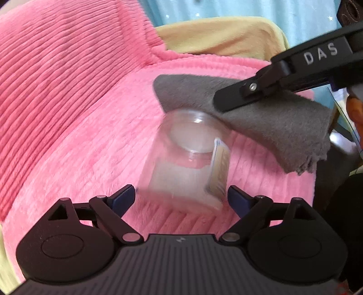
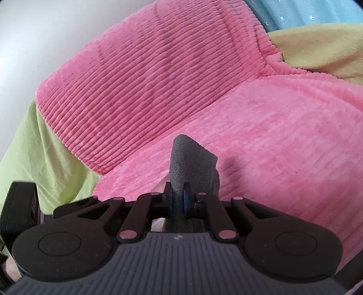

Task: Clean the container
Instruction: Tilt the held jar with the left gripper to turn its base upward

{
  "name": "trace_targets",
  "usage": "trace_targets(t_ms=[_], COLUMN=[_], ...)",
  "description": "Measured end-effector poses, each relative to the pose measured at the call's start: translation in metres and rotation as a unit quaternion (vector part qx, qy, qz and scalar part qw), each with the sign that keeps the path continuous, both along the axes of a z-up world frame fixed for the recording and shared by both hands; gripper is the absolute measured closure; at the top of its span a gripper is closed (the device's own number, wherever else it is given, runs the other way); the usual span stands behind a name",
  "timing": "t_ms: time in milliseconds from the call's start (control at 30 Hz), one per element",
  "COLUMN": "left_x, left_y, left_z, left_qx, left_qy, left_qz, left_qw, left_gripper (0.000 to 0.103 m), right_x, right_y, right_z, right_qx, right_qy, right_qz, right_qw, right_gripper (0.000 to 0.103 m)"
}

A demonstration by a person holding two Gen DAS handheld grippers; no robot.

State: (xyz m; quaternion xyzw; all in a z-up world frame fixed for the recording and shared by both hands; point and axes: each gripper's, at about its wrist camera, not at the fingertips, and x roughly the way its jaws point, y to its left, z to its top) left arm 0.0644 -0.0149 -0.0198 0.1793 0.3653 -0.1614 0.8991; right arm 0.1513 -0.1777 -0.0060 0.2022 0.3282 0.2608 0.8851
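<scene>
Pink ribbed cushion (image 1: 68, 95), blue curtain (image 1: 249, 13).

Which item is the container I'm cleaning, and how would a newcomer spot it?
Start at the pink ribbed plush cushion filling the left wrist view. On its seat, just ahead of the left gripper, whose jaws are open, sits a clear plastic jar. It alone is see-through, with a paper label, unlike the grey fuzzy cloth overhanging it.

Pink ribbed plush cover (image 1: 74, 95) lay over the seat and backrest. Yellow-green sheet (image 2: 47, 158) showed beside it, pale yellow fabric (image 1: 222, 38) behind, blue starred curtain (image 1: 261, 9) beyond.
</scene>
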Motion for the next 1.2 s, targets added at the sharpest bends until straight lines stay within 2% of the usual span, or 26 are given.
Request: trace_targets(t_ms=[133, 267, 433, 733, 867, 967, 1200], left_x=[-0.002, 0.003, 0.016, 0.056, 0.065, 0.059, 0.013], left_y=[0.006, 0.010, 0.019, 0.044, 0.044, 0.040, 0.024], left_z=[-0.007, -0.006, -0.006, -0.012, -0.020, -0.020, -0.015], left_qx=[-0.019, -0.027, -0.025, -0.093, -0.096, -0.089, -0.083], left_qy=[-0.017, -0.041, -0.050, -0.014, 0.006, 0.006, -0.008], left_qz=[0.006, 0.002, -0.030, -0.099, -0.110, -0.104, -0.045], left_qw=[0.9997, 0.9988, 0.9980, 0.9906, 0.9893, 0.9905, 0.9955], left_gripper=[0.012, 0.006, 0.004, 0.000, 0.003, 0.007, 0.015], right_x=[0.000, -0.001, -0.003, -0.010, -0.010, -0.011, -0.019], right_y=[0.000, -0.003, -0.014, -0.027, -0.030, -0.031, -0.023], right_z=[-0.002, -0.003, -0.003, -0.007, -0.010, -0.010, -0.002], right_qx=[-0.002, -0.004, -0.001, 0.003, 0.003, 0.003, 0.008], right_qy=[0.001, 0.000, -0.003, 0.002, 0.008, 0.008, -0.004], right_qz=[-0.002, -0.008, -0.029, -0.039, -0.043, -0.046, -0.030], right_qw=[1.000, 1.000, 1.000, 0.999, 0.999, 0.999, 1.000], right_gripper=[0.096, 0.096, 0.096, 0.096, 0.096, 0.096, 0.096])
